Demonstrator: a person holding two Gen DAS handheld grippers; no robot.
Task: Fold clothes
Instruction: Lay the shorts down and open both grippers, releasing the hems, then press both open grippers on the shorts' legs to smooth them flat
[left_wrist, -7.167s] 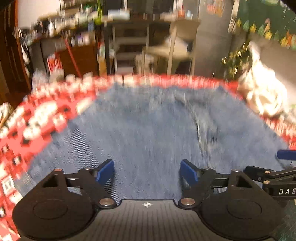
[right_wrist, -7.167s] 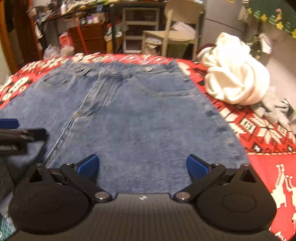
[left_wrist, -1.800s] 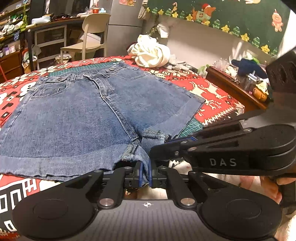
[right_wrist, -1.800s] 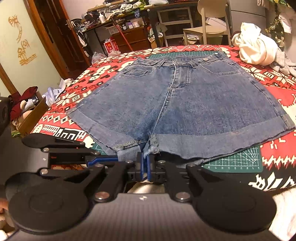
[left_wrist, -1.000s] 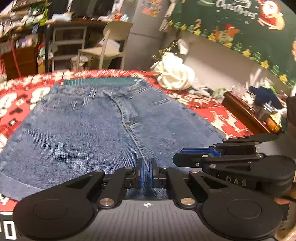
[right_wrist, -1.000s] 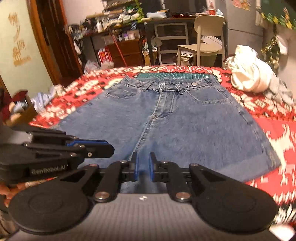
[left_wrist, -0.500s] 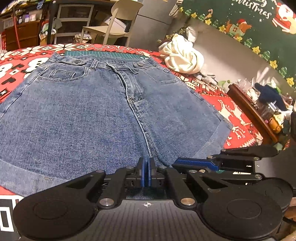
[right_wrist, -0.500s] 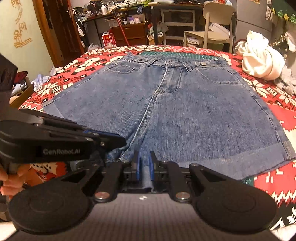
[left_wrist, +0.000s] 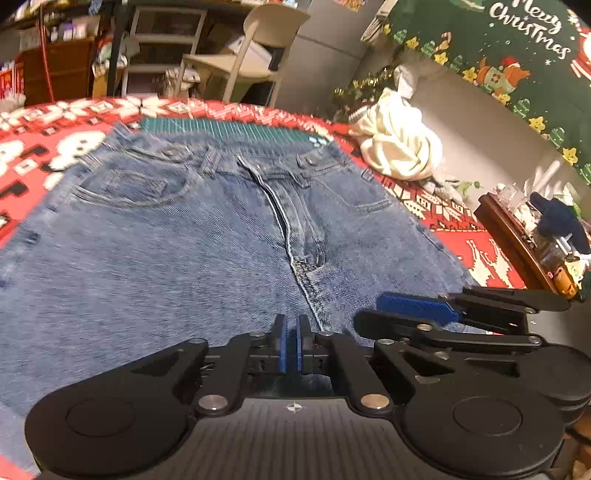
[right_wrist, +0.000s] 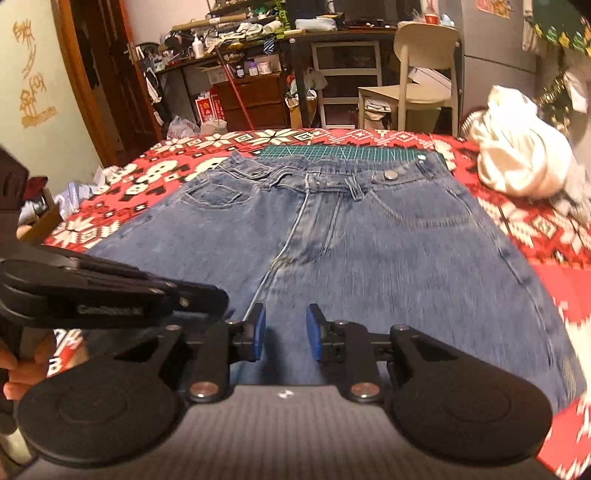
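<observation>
In the left wrist view we find the denim shorts (left_wrist: 207, 236) spread flat, front side up, on a red patterned cloth (left_wrist: 44, 147), the waistband lying over a green cutting mat (left_wrist: 221, 129) at the far end. The left gripper (left_wrist: 290, 349) sits low over the near hem by the crotch seam, its blue pads all but touching; denim shows in the thin slit, though we cannot tell whether they pinch it. The right gripper (left_wrist: 417, 308) appears just beside it, seen edge-on. A white bundled garment (left_wrist: 400, 147) lies past the shorts. In the right wrist view we note the right gripper (right_wrist: 284, 334) with jaws that have just been opening, now parted above the denim shorts (right_wrist: 369, 251) and clear of the fabric. The left gripper (right_wrist: 207, 295) enters from the left, a hand (right_wrist: 18, 369) behind it.
</observation>
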